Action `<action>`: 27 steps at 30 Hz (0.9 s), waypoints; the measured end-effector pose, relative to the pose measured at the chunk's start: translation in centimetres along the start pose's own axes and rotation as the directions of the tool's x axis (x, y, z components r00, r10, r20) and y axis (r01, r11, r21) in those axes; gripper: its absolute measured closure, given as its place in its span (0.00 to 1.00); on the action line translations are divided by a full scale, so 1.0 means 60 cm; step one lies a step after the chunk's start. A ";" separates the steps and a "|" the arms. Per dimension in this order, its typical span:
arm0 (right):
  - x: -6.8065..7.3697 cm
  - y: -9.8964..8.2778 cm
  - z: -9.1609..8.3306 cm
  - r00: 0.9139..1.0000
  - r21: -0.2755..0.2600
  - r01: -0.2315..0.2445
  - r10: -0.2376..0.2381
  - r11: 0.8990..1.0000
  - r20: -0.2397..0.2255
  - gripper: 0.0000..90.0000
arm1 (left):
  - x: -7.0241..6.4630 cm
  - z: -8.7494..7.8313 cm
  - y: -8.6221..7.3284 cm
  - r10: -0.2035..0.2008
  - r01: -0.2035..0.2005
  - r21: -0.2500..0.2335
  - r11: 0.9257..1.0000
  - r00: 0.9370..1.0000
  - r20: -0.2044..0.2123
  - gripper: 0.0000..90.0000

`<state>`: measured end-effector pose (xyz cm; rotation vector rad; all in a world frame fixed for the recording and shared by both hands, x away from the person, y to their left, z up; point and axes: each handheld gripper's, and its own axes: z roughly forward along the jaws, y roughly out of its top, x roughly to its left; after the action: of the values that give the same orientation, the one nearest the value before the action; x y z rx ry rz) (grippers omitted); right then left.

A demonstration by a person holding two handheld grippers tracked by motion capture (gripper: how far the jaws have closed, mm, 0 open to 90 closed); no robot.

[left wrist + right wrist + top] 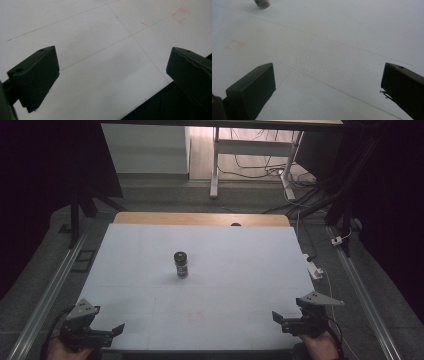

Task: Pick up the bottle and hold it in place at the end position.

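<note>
White tabletop sheet (240, 270) marked with thin pencil grid lines; faint red marks (196, 316) near front edge, centre. Wooden strip (200, 219) along far edge; small dark round thing (235, 225) at that edge, right of centre. White plug block (315, 270) with cable just off right edge. Metal rails (47, 295) flank both sides on grey floor. Beyond far edge: white desk frame (250, 150), tangled cables (260, 167) beneath it.
</note>
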<state>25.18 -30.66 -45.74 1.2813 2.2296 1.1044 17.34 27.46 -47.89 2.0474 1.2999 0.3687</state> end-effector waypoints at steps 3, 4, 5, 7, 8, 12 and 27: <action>0.001 0.001 0.003 1.000 0.013 0.008 -0.008 1.000 -0.010 0.00 | 0.001 0.000 0.000 -0.003 0.003 0.001 1.000 1.000 0.003 0.00; 0.001 0.001 0.003 1.000 0.013 0.008 -0.008 1.000 -0.010 0.00 | 0.001 0.000 0.000 -0.007 0.007 -0.001 1.000 1.000 0.006 0.00; 0.002 0.001 0.003 1.000 0.021 0.017 -0.017 1.000 -0.018 0.00 | 0.001 0.000 0.000 -0.009 0.009 -0.003 1.000 1.000 0.008 0.00; 0.002 0.000 0.004 1.000 0.020 0.019 -0.019 1.000 -0.022 0.00 | 0.002 0.000 0.000 -0.011 0.011 -0.004 1.000 1.000 0.008 0.00; 0.003 0.001 0.004 0.999 0.023 0.022 -0.022 0.999 -0.028 0.00 | 0.002 0.000 0.000 -0.011 0.011 -0.002 1.000 1.000 0.007 0.00; 0.002 0.001 0.005 0.999 0.025 0.022 -0.021 0.999 -0.036 0.00 | 0.002 0.000 -0.001 -0.012 0.012 0.002 1.000 1.000 0.012 0.00; 0.000 0.002 0.006 0.999 0.034 0.013 -0.012 0.999 -0.049 0.00 | 0.002 0.000 0.000 -0.014 0.014 0.009 1.000 1.000 0.013 0.00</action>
<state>25.47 -30.46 -45.86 1.2650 2.2984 1.1096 17.41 27.56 -47.93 2.0437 1.3098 0.3424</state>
